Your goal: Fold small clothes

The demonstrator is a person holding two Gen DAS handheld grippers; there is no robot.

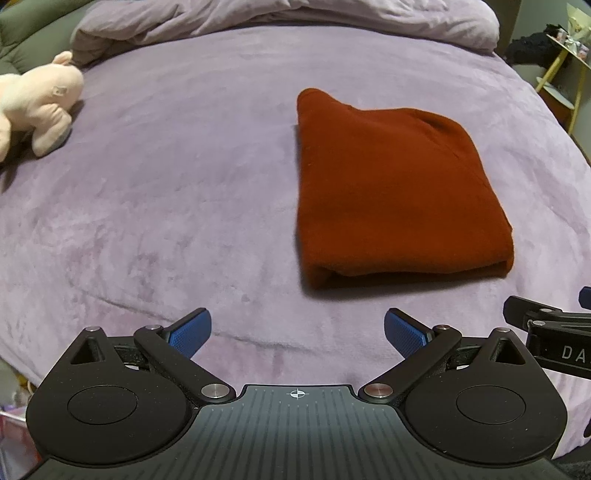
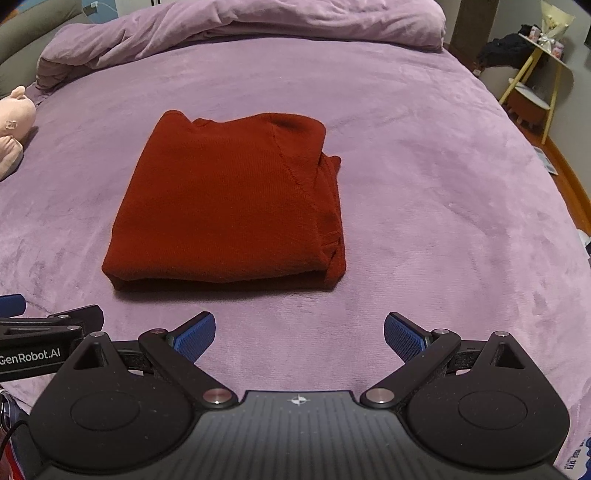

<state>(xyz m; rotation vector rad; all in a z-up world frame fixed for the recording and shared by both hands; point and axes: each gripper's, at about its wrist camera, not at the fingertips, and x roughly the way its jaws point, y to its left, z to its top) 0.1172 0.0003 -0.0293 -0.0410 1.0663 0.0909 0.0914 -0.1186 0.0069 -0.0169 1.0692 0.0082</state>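
Rust-red knit, that's my garment (image 2: 229, 206), folded into a thick squarish packet and lying flat on the lilac plush blanket (image 2: 424, 184) that covers the bed. I'm placing everything off that packet. Its folded layers stack up along the right edge, where a bit of sleeve or hem sticks out, and the near edge shows a rounded fold with a shadow under it.

My left gripper (image 1: 297, 334) sits on the near side of the garment and off to its left, blue pads spread wide, nothing between them, only blanket showing in the gap. It is not touching the cloth. My right gripper (image 2: 299, 336) is also on the near side of the garment, a little to its right, jaws equally wide apart and empty, clear of the fabric. The two tools are just beside each other: each one's black linkage pokes into the other's camera edge.

Far side of the garment: a bunched lilac duvet (image 2: 240, 29) piled across the bed. Well to the garment's left: a pale pink plush toy (image 1: 35, 110) lying on the blanket. Far right beyond the bed edge: a yellow-legged shelf (image 2: 532, 74) with small items, too small for me to tell.
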